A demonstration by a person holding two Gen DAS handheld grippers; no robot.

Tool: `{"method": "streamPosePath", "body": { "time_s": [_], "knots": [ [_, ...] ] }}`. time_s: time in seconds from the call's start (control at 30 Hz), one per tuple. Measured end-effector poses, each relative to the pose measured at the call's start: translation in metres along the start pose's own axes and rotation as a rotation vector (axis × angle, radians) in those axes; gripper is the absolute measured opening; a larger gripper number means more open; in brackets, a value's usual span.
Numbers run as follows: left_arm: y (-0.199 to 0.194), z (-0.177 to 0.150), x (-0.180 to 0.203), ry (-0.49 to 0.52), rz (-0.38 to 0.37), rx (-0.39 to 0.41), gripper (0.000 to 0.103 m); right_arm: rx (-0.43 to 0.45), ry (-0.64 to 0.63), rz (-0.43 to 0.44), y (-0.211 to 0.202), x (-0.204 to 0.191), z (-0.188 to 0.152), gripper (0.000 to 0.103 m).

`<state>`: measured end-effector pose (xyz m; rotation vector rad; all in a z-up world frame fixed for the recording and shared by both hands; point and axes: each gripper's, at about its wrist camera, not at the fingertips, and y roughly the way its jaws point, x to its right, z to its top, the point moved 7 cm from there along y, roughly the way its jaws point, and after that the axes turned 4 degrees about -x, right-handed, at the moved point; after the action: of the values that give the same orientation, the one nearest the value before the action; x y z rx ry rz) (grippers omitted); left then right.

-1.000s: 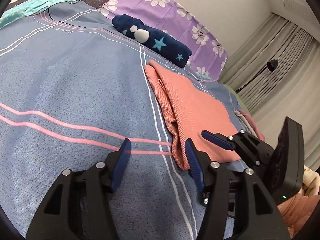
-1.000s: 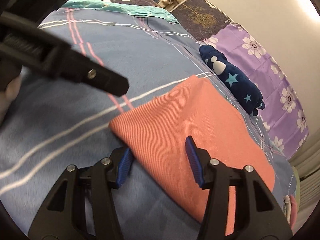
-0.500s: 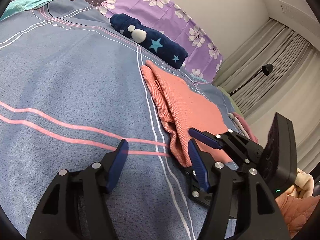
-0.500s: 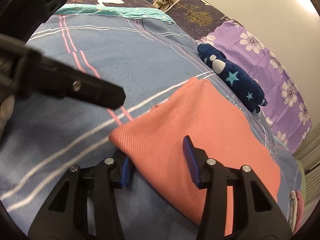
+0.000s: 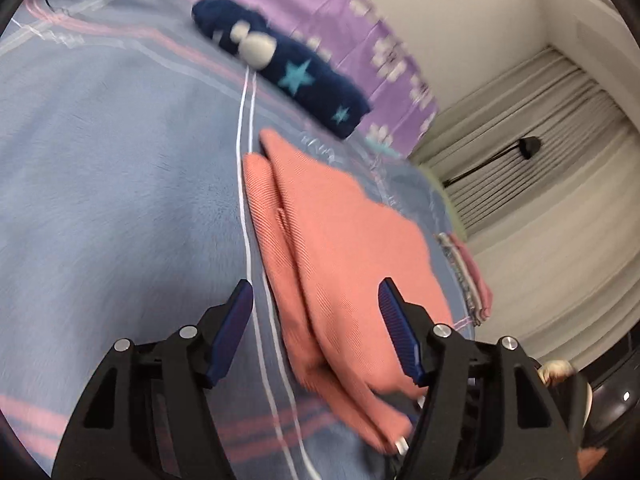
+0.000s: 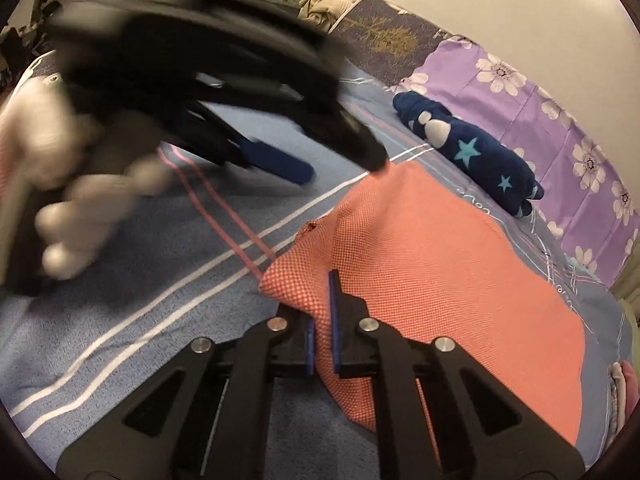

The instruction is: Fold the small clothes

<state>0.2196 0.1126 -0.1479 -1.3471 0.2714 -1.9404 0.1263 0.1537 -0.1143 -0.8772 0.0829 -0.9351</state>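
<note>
Coral garment (image 6: 440, 264) corner pinched by right gripper (image 6: 323, 320); only left view shows left gripper (image 5: 316, 328) spread

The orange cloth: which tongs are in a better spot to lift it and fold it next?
The right tongs. They are already shut on the near corner of the orange cloth. The left tongs are open, holding nothing, blurred above the cloth's edge.

A bed (image 5: 100, 184) with a blue striped cover stands against a plain cream wall (image 6: 500, 8). Purple flowered pillows (image 6: 560, 92) line its head. Pale pleated curtains (image 5: 532, 184) hang beside a black lamp (image 5: 528, 146).
</note>
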Motion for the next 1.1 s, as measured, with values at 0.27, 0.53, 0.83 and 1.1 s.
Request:
{"method": "streamPosePath", "body": {
  "time_s": [0.27, 0.53, 0.83, 1.1],
  "knots": [
    [0.047, 0.031, 0.010, 0.063, -0.026, -0.050, 0.066, -0.012, -0.013, -0.028, 0.006, -0.005, -0.003, 0.006],
    [0.044, 0.032, 0.018, 0.030, -0.113, -0.031, 0.066, -0.016, 0.008, -0.026, 0.009, 0.004, -0.004, 0.009],
    [0.020, 0.036, -0.003, 0.010, 0.003, -0.005, 0.066, -0.022, 0.039, -0.009, 0.012, 0.011, -0.005, 0.015],
    [0.022, 0.019, 0.001, 0.104, 0.021, -0.079, 0.071, 0.054, 0.088, -0.025, -0.003, 0.020, -0.003, 0.005]
  ]
}}
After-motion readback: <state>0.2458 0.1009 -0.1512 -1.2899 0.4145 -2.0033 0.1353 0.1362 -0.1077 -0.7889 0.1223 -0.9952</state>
